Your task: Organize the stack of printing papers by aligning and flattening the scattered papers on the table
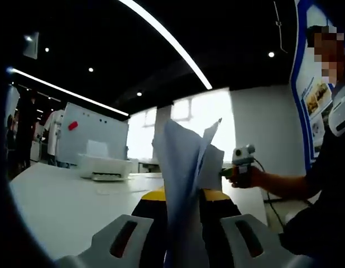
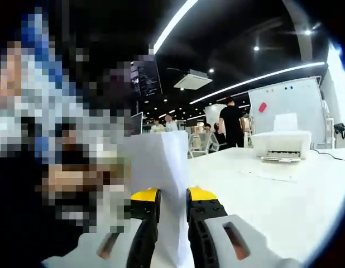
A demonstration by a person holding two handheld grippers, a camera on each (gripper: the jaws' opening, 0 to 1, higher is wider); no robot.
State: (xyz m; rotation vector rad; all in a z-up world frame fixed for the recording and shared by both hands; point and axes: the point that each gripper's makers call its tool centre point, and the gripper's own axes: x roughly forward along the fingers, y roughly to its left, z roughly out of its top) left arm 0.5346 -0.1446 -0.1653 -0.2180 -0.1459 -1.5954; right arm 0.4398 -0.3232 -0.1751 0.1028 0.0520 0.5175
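Observation:
A sheaf of white printing papers [image 1: 183, 162] stands upright off the white table [image 1: 55, 206], its top edges uneven and fanned. My left gripper [image 1: 185, 196] is shut on its lower part, one yellow-tipped jaw on each side. At the sheaf's right edge a hand holds my right gripper [image 1: 240, 163]. In the right gripper view the same papers [image 2: 160, 162] rise between the yellow tips of my right gripper [image 2: 173, 196], which is shut on them.
A white printer [image 1: 105, 166] [image 2: 281, 145] sits on the far part of the table, with a loose sheet [image 2: 272, 174] lying in front of it. A whiteboard [image 1: 91, 134] [image 2: 284, 103] stands behind. A person in black [image 2: 231, 125] stands in the distance.

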